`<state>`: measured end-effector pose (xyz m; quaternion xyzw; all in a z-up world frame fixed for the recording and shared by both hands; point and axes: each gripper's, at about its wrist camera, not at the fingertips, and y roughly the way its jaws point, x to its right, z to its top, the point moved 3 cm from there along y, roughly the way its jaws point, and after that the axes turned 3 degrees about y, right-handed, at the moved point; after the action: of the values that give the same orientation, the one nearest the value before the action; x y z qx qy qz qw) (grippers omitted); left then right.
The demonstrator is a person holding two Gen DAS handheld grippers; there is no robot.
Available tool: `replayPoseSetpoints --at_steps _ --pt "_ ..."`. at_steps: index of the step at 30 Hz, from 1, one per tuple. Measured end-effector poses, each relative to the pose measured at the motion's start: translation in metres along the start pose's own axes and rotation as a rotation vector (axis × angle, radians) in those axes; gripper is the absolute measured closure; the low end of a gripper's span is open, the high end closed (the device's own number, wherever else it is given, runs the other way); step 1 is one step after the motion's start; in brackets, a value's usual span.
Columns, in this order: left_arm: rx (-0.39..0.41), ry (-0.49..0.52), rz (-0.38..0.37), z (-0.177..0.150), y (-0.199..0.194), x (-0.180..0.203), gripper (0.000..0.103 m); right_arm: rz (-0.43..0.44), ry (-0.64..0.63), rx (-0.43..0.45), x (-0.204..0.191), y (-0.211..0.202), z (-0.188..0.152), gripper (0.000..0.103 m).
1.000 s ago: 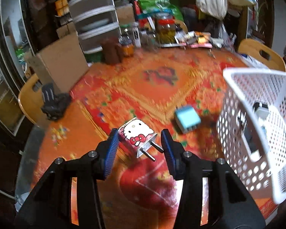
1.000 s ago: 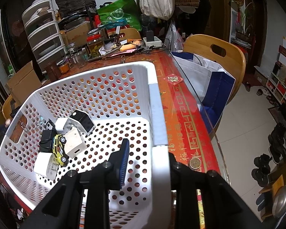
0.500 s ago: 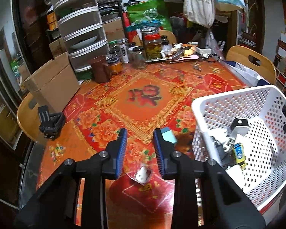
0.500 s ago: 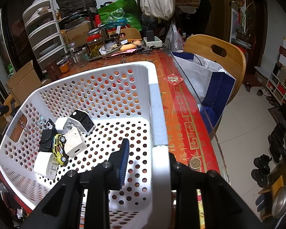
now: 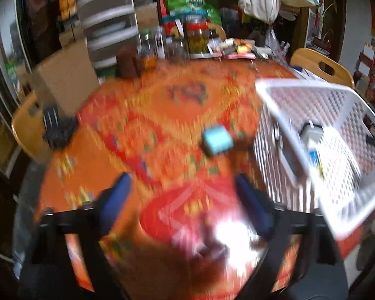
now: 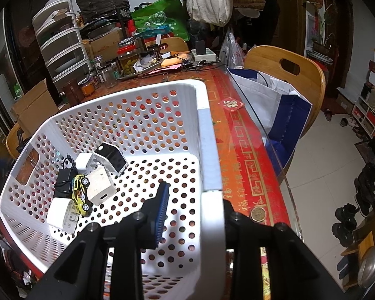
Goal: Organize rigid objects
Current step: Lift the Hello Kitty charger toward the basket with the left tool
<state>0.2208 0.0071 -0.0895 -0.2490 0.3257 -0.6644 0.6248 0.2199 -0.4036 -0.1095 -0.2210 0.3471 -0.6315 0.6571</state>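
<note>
1. Left wrist view: the left hand-held gripper (image 5: 185, 200) hangs with fingers wide apart, nothing between them, above the worktop (image 5: 162, 105).
2. A blue block (image 5: 217, 140) lies just beside the white basket (image 5: 297, 145).
3. Right wrist view: the right hand-held gripper (image 6: 195, 207) is clamped on the basket's rim; chargers (image 6: 100, 183) and a yellow toy car (image 6: 80, 191) lie inside.

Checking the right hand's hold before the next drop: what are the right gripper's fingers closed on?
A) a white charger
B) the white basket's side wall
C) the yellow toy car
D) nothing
B: in the right wrist view, the right gripper straddles the white basket's side wall, one finger inside, one outside.
</note>
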Motion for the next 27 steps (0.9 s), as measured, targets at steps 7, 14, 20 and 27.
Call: replayPoseSetpoints --at_steps 7,14,20,27 --pt "-0.110 0.009 -0.003 -0.070 0.039 -0.003 0.015 0.001 0.006 0.005 0.000 0.001 0.000 0.073" --pt "-0.079 -0.030 -0.023 -0.088 0.054 -0.006 0.033 -0.006 0.004 -0.004 0.001 0.001 -0.001 0.073" --pt "-0.037 0.029 0.011 -0.087 0.044 0.009 0.061 -0.010 0.009 -0.003 0.001 0.000 -0.001 0.073" --pt "0.031 0.049 0.006 -0.078 0.023 0.011 0.061 -0.015 0.007 -0.006 0.002 0.000 0.000 0.073"
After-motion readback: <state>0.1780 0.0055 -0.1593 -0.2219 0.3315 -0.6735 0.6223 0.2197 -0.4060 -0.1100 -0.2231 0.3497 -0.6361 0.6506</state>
